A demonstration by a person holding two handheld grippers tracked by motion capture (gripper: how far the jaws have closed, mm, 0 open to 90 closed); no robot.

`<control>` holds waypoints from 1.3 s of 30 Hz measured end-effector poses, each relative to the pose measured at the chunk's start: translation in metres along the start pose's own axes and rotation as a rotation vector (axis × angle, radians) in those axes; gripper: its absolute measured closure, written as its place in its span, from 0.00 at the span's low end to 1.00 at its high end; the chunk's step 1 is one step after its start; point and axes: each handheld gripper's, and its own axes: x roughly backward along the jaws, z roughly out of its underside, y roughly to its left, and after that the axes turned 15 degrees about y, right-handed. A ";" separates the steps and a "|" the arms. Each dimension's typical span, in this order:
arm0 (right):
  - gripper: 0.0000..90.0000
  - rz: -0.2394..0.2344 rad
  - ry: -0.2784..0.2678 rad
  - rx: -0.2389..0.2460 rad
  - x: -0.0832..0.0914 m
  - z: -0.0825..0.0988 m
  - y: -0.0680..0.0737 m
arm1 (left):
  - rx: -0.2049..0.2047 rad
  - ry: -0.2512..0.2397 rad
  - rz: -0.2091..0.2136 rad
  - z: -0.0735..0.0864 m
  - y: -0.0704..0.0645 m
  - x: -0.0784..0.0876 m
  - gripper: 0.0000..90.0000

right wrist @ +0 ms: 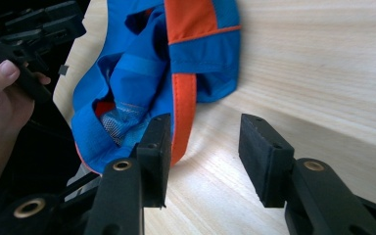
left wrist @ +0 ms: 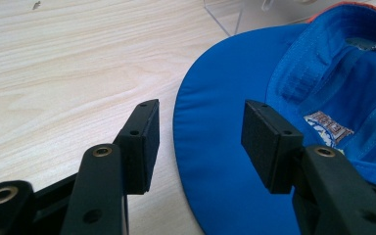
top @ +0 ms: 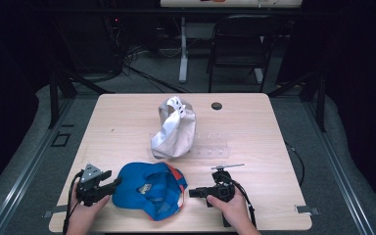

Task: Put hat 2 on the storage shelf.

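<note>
1. A blue fabric cap with orange trim (top: 149,190) lies upside down on the pale wooden table (top: 127,117), at about 6 o'clock on its top, close to the near edge.
2. Its hollow faces up; the left gripper view shows a small printed label (left wrist: 329,126) sewn inside and the smooth blue brim (left wrist: 215,147).
3. The right gripper view shows an orange panel, an orange strap and a patch of pale mesh lining.
4. The left gripper (top: 113,183) sits at the cap's 9 o'clock, jaws spread wide with the brim's edge between them, gripping nothing.
5. The right gripper (top: 192,193) sits at the cap's 3 o'clock, jaws wide apart, just beside the orange strap.
6. A crumpled beige cap (top: 174,128) lies at 12 o'clock from the blue one, well apart, on a clear plastic stand (top: 214,146).
</note>
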 end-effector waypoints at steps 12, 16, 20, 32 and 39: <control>0.60 -0.071 0.060 -0.006 -0.019 -0.009 0.004 | -0.004 0.011 -0.023 0.009 0.000 0.006 0.55; 0.60 -0.074 0.090 0.003 -0.025 -0.013 0.004 | 0.005 0.006 -0.032 0.011 0.002 0.008 0.55; 0.61 -0.099 0.102 -0.013 -0.032 -0.014 0.003 | 0.007 0.006 -0.034 0.012 0.003 0.008 0.55; 0.74 -0.180 0.140 -0.033 -0.035 -0.014 0.000 | 0.000 0.006 -0.031 0.010 0.001 0.006 0.55; 0.85 -0.206 0.119 -0.113 -0.029 -0.014 -0.002 | -0.004 0.002 -0.033 0.009 0.000 0.005 0.55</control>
